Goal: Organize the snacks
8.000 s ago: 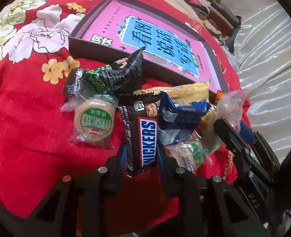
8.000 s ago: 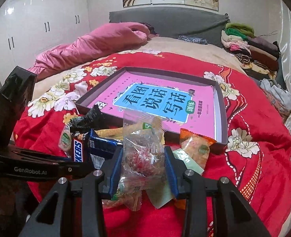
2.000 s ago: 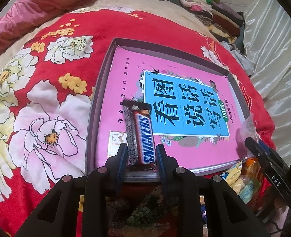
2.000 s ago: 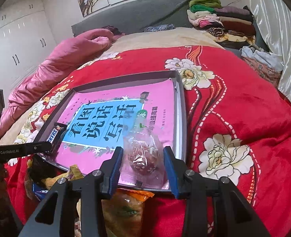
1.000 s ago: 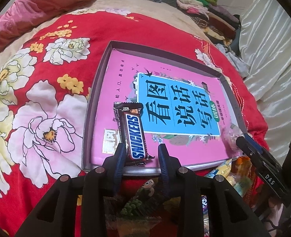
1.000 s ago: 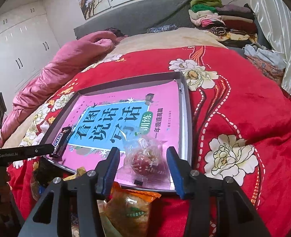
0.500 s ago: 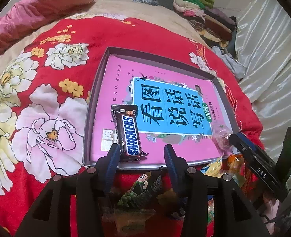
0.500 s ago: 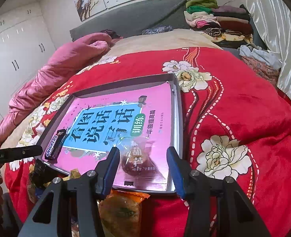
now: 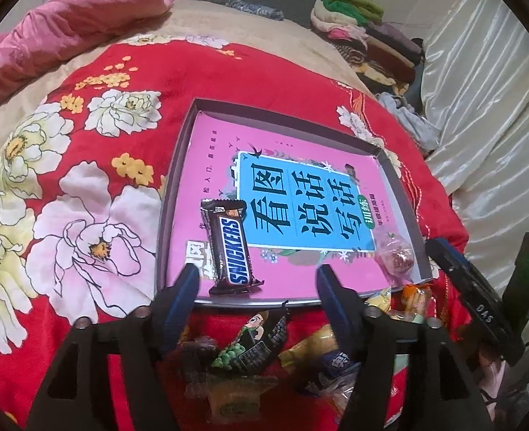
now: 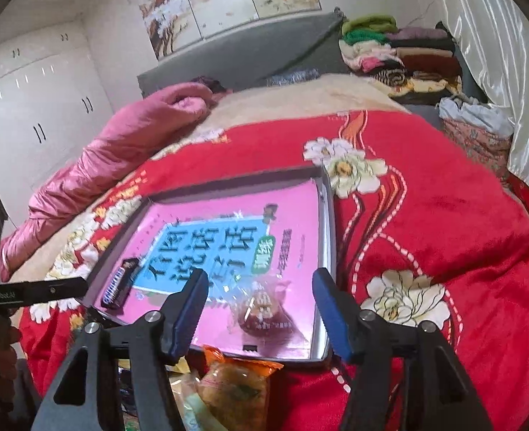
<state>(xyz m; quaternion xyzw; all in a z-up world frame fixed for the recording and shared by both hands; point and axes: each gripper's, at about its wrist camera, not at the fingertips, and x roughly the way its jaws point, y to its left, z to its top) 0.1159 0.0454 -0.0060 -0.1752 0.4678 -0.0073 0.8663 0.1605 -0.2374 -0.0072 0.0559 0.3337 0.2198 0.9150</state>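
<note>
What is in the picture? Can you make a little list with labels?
Place: red flowered blanket on a bed
Tray: holds a pink book
Chocolate bar: on the book, near-left corner
Clear candy bag: on the book, near-right corner
Left hand-held gripper: open, empty
Right hand-held gripper: open, empty
Snack pile: in front of the tray

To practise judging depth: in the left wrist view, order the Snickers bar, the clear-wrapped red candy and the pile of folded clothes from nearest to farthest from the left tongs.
1. Snickers bar: in the tray's near left corner, just ahead of the open left tongs.
2. Clear-wrapped red candy: in the tray's near right corner.
3. Pile of folded clothes: far back, upper right.
</note>
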